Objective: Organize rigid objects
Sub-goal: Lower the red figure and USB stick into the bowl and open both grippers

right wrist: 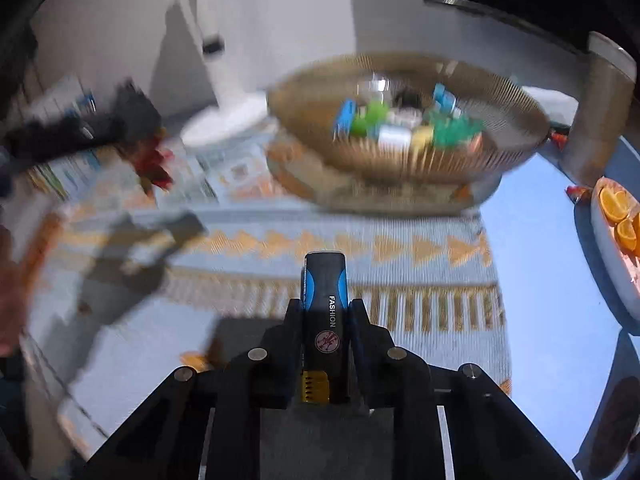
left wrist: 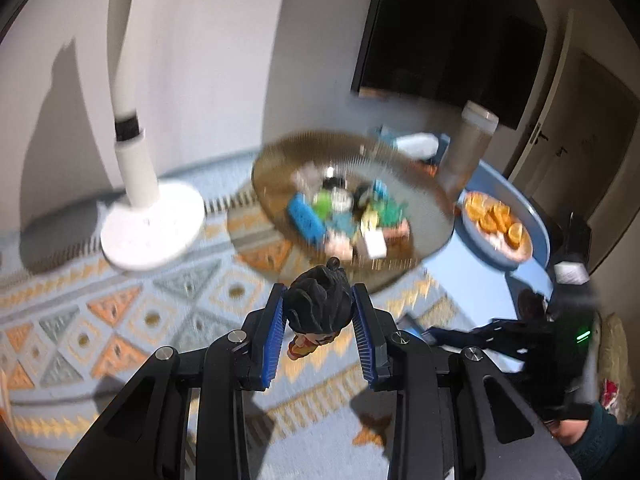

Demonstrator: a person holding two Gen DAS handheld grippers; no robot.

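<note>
My left gripper (left wrist: 319, 300) is shut on a small figurine (left wrist: 318, 307) with black hair and a red-and-yellow body, held above the patterned mat. My right gripper (right wrist: 325, 305) is shut on a black-and-blue lighter (right wrist: 325, 296) marked "FASHION", its gold end toward the camera. A gold wire basket (left wrist: 280, 160) holding several small colourful objects stands just beyond the left gripper; it also shows in the right wrist view (right wrist: 520, 120), farther ahead. The right gripper appears blurred at the right of the left wrist view (left wrist: 460, 336).
A white lamp base (left wrist: 152, 228) with its stem stands left of the basket. A plate of orange slices (left wrist: 498, 226) sits to the right on the blue table (left wrist: 480, 280), also in the right wrist view (right wrist: 618, 208). A tall jar (left wrist: 468, 148) stands behind.
</note>
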